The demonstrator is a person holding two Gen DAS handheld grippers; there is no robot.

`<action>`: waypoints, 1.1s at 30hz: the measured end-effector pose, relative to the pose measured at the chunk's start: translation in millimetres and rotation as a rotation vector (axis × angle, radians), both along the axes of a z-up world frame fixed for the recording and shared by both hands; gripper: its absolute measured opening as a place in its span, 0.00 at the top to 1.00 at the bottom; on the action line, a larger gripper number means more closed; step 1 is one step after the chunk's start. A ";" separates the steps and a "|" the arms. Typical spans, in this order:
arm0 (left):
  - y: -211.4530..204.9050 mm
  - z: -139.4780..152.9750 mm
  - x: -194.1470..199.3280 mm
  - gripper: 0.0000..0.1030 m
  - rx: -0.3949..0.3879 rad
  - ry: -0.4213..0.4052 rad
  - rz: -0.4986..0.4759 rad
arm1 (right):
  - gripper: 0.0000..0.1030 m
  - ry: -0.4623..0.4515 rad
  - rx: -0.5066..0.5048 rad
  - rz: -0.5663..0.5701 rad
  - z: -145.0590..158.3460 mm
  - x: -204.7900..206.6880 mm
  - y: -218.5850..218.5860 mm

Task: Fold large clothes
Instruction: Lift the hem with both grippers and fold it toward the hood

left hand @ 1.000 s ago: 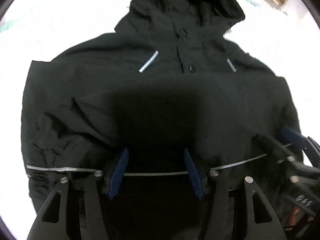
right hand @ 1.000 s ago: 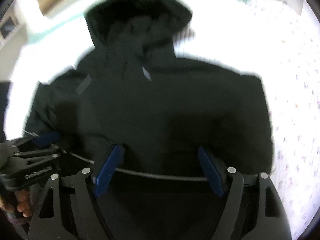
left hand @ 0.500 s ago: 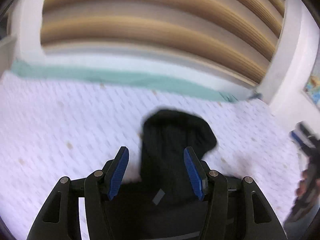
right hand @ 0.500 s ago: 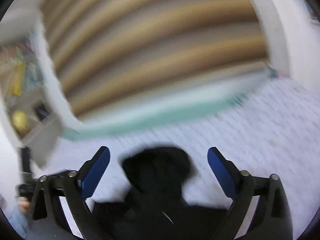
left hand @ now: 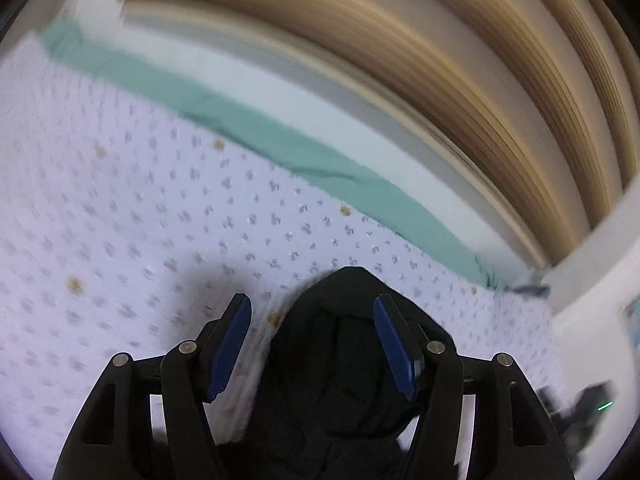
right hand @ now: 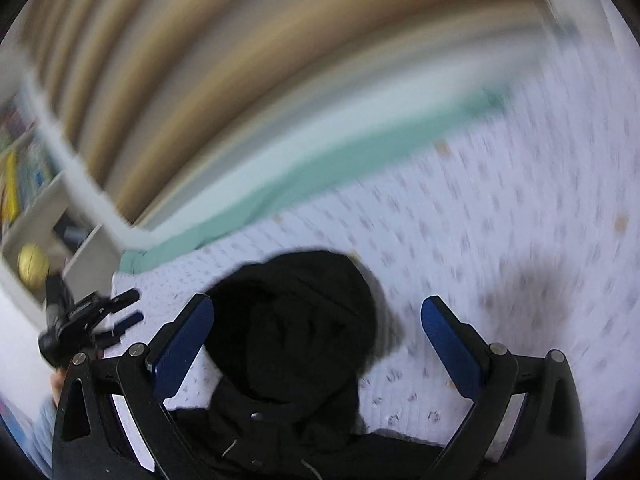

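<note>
Both tools are up over the bed (left hand: 120, 208) with nothing in them, so the step in hand looks like reaching in for a fresh hold on the jacket (left hand: 344, 360). To do it well, I judge each one should come down on an outer edge of the garment rather than on the bulky hood, pinch a single layer of cloth, and lift evenly with its partner so the fold line stays straight. The fabric looks thick and slippery, so a shallow bite could slide off; a deeper one is safer.

The left hand-held gripper (left hand: 312, 344) has its blue pads spread apart, empty, with the hood showing between them. The right hand-held gripper (right hand: 316, 340) is also spread wide and empty, the hood framed between its pads. In the right view the left tool appears at 9 o'clock, off the jacket.

The jacket is black and lies flat on the white dotted bed cover, hood pointing toward 12 o'clock, the body running out of view at 6 o'clock. The hood (right hand: 296, 320) is rumpled and rounded. Snap buttons show below it on the front placket. A green sheet (left hand: 280, 140) edges the bed beyond.
</note>
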State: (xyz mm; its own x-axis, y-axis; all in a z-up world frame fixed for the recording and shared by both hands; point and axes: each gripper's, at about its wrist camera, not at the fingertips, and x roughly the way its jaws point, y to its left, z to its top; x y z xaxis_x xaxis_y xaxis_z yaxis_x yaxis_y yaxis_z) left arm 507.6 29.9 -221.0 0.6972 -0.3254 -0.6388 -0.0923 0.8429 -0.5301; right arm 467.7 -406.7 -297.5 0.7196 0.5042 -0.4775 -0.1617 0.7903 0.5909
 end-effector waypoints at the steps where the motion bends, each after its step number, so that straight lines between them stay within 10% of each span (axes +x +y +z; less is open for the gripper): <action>1: 1.3 -19.2 12.2 0.37 -0.040 0.029 0.018 | 0.00 0.048 0.098 -0.039 -28.0 9.3 -8.3; 9: 13.0 -97.9 47.9 0.37 -0.331 0.082 0.067 | 0.00 0.114 0.433 -0.025 -119.4 42.5 -18.5; 15: -9.6 -118.6 54.9 0.51 -0.397 0.076 -0.071 | 0.02 0.091 0.241 0.169 -105.5 55.3 41.6; 17: -17.3 -117.5 55.4 0.65 -0.379 0.088 -0.103 | 0.18 0.093 0.148 0.171 -103.6 56.0 54.8; 21: -33.0 -112.0 56.8 0.84 -0.230 0.101 -0.142 | 0.86 0.132 0.076 0.096 -107.7 53.7 48.3; 33: -39.2 -58.6 26.3 0.87 0.014 0.034 -0.260 | 0.89 0.123 0.216 0.081 -81.7 37.4 28.9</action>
State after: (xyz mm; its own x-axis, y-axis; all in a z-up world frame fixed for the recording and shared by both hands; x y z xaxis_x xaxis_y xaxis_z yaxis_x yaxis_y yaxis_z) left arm 533.9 -9.3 -279.6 0.5698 -0.4814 -0.6660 0.1108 0.8480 -0.5182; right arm 505.1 -377.8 -379.2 0.6160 0.6575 -0.4338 -0.1361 0.6313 0.7635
